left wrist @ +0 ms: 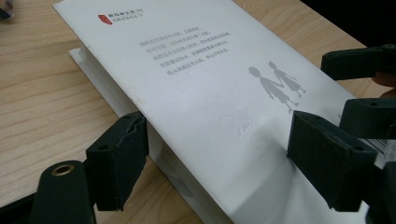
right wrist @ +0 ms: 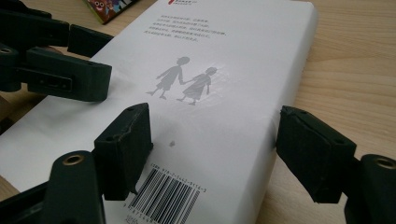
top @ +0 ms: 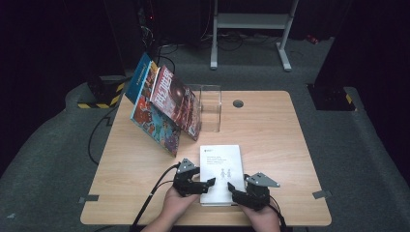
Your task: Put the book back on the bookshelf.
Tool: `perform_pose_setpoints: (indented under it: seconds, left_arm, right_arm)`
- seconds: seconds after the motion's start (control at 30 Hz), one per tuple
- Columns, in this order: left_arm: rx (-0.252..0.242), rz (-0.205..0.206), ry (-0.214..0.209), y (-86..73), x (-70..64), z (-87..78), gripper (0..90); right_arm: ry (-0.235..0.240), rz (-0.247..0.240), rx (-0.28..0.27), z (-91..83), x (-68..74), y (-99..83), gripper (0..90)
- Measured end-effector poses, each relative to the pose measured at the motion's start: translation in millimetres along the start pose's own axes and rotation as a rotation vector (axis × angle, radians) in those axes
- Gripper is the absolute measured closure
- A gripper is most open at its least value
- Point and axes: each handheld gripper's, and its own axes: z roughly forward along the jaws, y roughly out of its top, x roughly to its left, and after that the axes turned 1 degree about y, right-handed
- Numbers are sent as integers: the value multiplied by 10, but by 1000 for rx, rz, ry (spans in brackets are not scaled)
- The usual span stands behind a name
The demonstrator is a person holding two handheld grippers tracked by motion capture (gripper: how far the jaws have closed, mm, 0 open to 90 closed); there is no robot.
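White book (top: pixel 222 173) lies flat, back cover up, at the lower centre of the high view, on the near part of the wooden table (top: pixel 270 130). Left gripper (top: pixel 202 186) is at its lower left corner, right gripper (top: pixel 235 191) at its lower right corner; both sets of jaws are spread, neither clamped.

Left gripper view: white book (left wrist: pixel 210 93) seen from its left edge. One pad is off the edge over the wood, the other over the cover; I can't tell if either touches. This view shows the page block, thick and stepped below the cover, which the high view doesn't resolve. The right gripper's jaws show at the right edge of the frame.

Right gripper view: white book (right wrist: pixel 205 107) with one pad over the cover, the other just beside the right edge over the table. The cover corner carries a barcode (right wrist: pixel 166 196) with an ISBN line starting 978-7; the rest is too small. The left gripper's jaws lie over the cover in the upper left.

Cover print: small red logo at the top, a block of grey Chinese text, not legible, and a grey silhouette of two figures (right wrist: pixel 184 79) holding hands. The cover is matte, slightly dimpled near the figures.

Pads are black, blocky, with chipped edges. Table is light wood grain with a round cable grommet (top: pixel 238 103).

Upper left of the high view: colourful books (top: pixel 162 108) leaning against a clear acrylic stand (top: pixel 211 108).
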Motion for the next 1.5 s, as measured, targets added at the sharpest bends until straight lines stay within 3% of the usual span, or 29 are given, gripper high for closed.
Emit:
perform_pose_setpoints:
  seconds: [0.23, 0.33, 0.43, 0.57, 0.73, 0.87, 1.07, 1.27, 1.37, 1.5]
  left_arm:
    - [-5, -19, -15, 9, 77, -2, 212]
    - [9, -100, -64, 39, 159, 61, 250]
    - [29, -138, -93, 55, 229, 92, 225]
    - [49, -124, -111, 65, 221, 108, 223]
    - [51, -85, -89, 88, 190, 102, 208]
    - [50, -76, -77, 102, 189, 72, 243]
    - [35, -83, -71, 118, 191, 33, 313]
    - [6, -54, -50, 139, 182, -40, 388]
    - [-21, -67, -59, 154, 177, -71, 423]
    - [-23, -77, -60, 148, 179, -70, 437]
  right_arm:
    - [16, -20, 4, 31, 8, 24, 263]
    - [20, -25, 3, 32, 2, 24, 261]
    - [22, -30, 6, 33, -2, 30, 261]
    - [24, -36, 8, 35, -5, 35, 260]
    - [26, -45, 6, 37, -9, 36, 260]
    - [26, -45, 4, 37, -8, 34, 261]
    - [28, -55, 1, 34, -10, 39, 265]
    - [24, -59, -13, 22, -6, 35, 276]
    - [33, -50, -20, 7, -6, 38, 288]
    - [35, -49, -25, 1, -8, 38, 292]
